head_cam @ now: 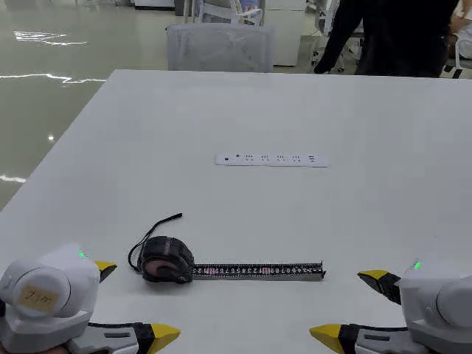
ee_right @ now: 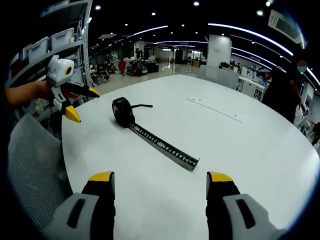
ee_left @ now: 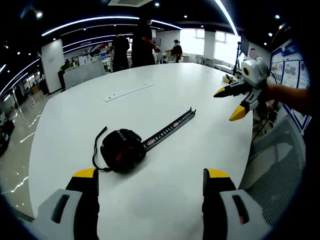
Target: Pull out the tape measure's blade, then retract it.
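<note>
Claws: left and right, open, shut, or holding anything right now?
Left claw: open, holding nothing.
Right claw: open, holding nothing.

The head view looked down across the table from its near edge. Both gripper views sat low, faced inward, and shared the tape measure.

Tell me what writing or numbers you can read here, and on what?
On the blade of the tape measure: scale numbers, too small to read surely.
On the yellow sticker on the left gripper: handwriting, too blurred.
On the power strip: tiny marks, unreadable.
</note>
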### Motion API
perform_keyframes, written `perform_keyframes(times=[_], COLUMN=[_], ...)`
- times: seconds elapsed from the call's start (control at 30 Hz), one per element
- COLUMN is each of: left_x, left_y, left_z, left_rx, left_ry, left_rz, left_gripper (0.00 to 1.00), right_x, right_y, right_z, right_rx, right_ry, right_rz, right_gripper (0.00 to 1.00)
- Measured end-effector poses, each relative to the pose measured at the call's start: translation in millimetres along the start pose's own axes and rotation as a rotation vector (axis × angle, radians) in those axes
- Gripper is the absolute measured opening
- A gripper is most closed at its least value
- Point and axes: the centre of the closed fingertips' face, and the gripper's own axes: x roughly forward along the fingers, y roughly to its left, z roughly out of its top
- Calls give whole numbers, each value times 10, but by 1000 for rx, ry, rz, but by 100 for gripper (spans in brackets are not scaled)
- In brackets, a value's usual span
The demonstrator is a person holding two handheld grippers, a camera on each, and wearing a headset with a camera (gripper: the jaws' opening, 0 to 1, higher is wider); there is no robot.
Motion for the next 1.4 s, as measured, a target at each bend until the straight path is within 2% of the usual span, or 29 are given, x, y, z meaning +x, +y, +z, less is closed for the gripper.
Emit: perform_keyframes(times=[0.03, 0.13, 0.3, 0.4, 0.47, 0.7, 0.87, 0.93, 1.0, 1.03, 1.17, 1.3, 1.4], left_x=[17, -10, 13, 1, 18, 12, -14, -29, -23, -40, -45, -37, -21], left_y=[37, -59, -55, -96, -80, -102, -38, -54, -22, -51, -40, -1, -2], left_z=[-28, 29, 13, 60, 52, 80, 90, 112, 82, 113, 150, 173, 178], left_rx=[-3, -14, -32, -42, -58, -79, -125, -129, -130, -131, -151, -175, -199], left_ry=[-5, -16, -32, -41, -50, -62, -87, -92, -90, -92, -105, -117, -120], left_rz=[3, 10, 26, 41, 45, 67, 102, 107, 116, 123, 147, 182, 191], left_gripper=[85, 87, 90, 93, 94, 99, 99, 99, 99, 99, 99, 99, 99], right_x=[-7, -5, -19, -36, -45, -38, -50, -43, -46, -46, -54, -44, -23], right_y=[3, 1, 11, -6, -4, 47, 70, 67, 65, 72, 84, 103, 101], right_z=[21, 59, 108, 134, 144, 127, 157, 151, 162, 170, 184, 155, 111], right_rx=[8, 30, 52, 70, 79, 91, 95, 94, 104, 110, 107, 115, 108], right_ry=[-8, -24, -38, -50, -56, -48, -55, -54, -60, -64, -68, -58, -49], right_rz=[-12, -36, -54, -75, -84, -99, -106, -111, -119, -119, -137, -133, -132], right_gripper=[77, 80, 83, 85, 86, 91, 91, 92, 92, 93, 93, 93, 93])
